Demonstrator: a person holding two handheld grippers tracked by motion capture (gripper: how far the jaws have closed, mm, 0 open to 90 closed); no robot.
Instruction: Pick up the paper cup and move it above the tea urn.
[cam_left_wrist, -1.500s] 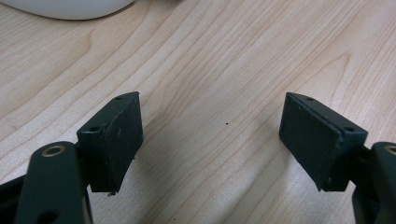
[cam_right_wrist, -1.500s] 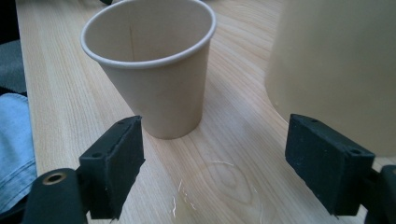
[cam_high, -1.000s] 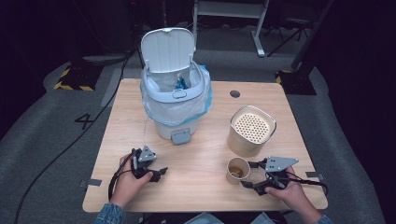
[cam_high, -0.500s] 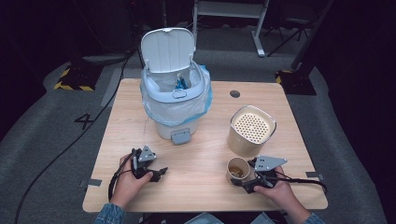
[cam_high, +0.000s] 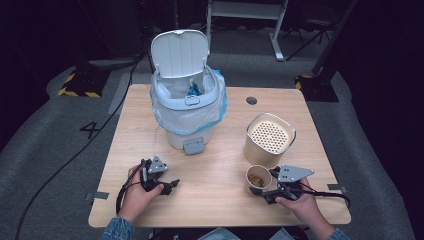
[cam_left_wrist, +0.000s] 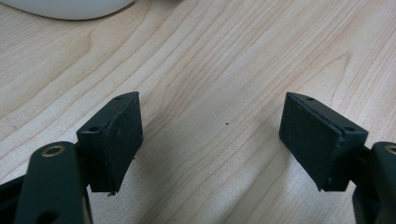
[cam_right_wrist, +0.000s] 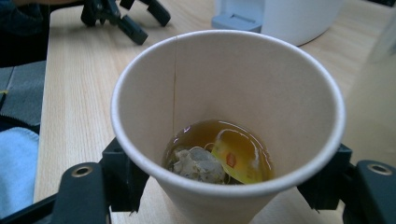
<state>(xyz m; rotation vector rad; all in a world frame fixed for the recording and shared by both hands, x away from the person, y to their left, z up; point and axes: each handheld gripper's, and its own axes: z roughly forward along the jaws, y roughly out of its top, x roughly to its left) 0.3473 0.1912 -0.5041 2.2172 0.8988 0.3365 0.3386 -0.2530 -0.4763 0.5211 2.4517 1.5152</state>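
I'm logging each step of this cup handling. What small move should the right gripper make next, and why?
Probably close gently on the paper cup. The right gripper has a jaw at each side of the cup's lower wall, but a firm grip isn't clear. The cup holds brown liquid and a tea bag, so squeeze lightly and keep it upright.

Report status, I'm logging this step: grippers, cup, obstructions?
Left hand-held gripper open, idle. Right hand-held gripper around paper cup, grip unconfirmed. Nothing blocking.
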